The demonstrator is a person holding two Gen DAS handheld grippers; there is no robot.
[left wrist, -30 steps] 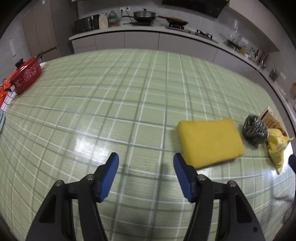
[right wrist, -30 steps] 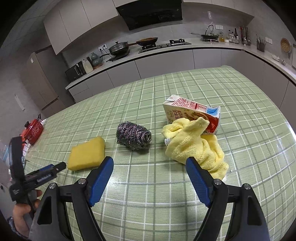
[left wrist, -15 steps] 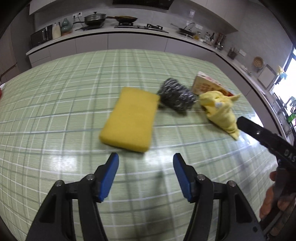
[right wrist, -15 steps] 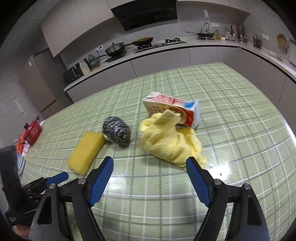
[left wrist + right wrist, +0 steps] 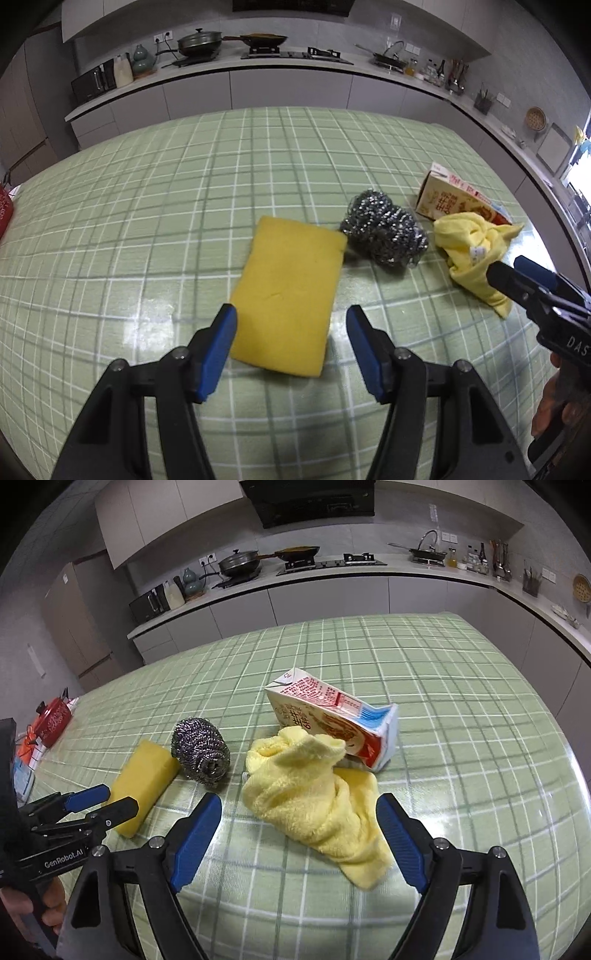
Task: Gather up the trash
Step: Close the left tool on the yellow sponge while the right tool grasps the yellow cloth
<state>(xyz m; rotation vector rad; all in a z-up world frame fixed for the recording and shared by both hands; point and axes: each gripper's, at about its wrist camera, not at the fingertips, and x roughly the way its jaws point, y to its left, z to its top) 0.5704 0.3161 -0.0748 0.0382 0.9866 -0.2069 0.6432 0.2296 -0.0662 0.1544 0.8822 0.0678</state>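
right wrist view, green checked tablecloth [image 5: 461, 709], grey kitchen counter [image 5: 332, 576]

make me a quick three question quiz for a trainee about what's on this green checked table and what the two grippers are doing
1. True or false: the left gripper is shut on the yellow sponge.
2. Which item lies partly against the milk carton? A) steel scourer B) yellow cloth C) red pot
3. Fill in: the right gripper, whose jaws have just been opening, has the ______ between them, untouched.

Key: 1 false, its jaws stand open beside the sponge. 2 B. 3 yellow cloth.
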